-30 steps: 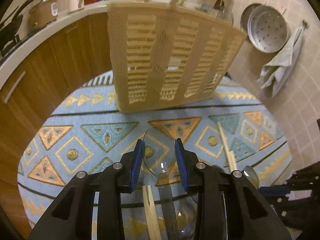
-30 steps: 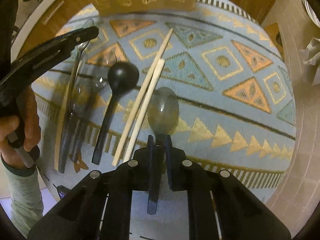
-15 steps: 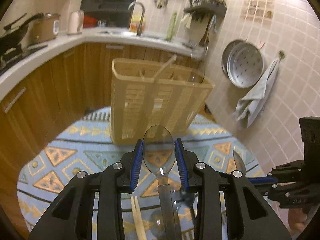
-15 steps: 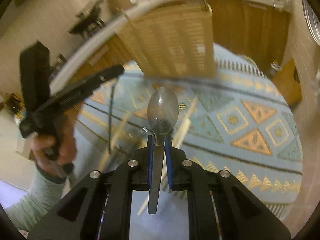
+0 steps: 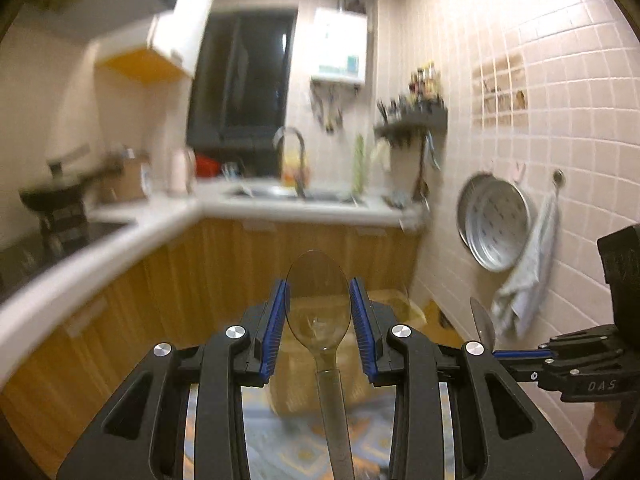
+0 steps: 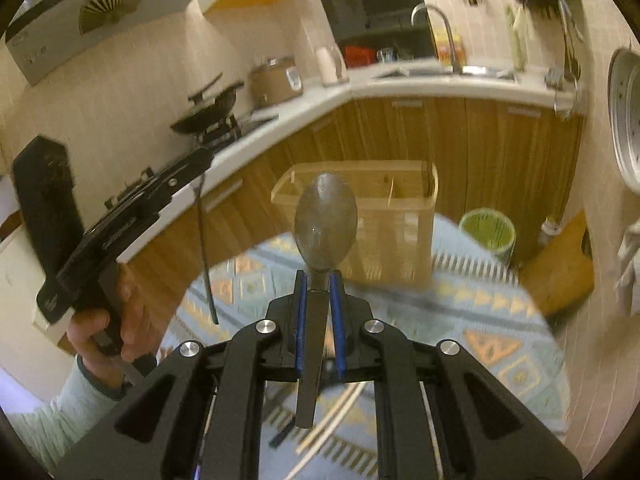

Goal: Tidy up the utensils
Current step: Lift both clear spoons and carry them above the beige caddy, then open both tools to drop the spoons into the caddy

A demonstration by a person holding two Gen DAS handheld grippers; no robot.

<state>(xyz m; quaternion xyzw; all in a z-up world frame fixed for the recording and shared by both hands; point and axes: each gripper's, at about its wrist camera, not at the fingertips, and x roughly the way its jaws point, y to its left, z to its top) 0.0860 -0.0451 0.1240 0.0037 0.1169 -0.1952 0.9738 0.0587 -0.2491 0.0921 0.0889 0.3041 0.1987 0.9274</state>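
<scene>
The left tongs [image 5: 318,312] clamp the bowl of a clear spoon [image 5: 318,300], its handle running back between the arms. The right tongs [image 6: 318,292] pinch the neck of a grey spoon [image 6: 325,224], bowl up ahead of the tips. Beyond both stands a slatted beige basket [image 6: 400,208] on a patterned rug [image 6: 480,320]. Under the right tongs lie chopsticks [image 6: 332,420]. Left of them, a hand [image 6: 104,320] grips the other tool.
</scene>
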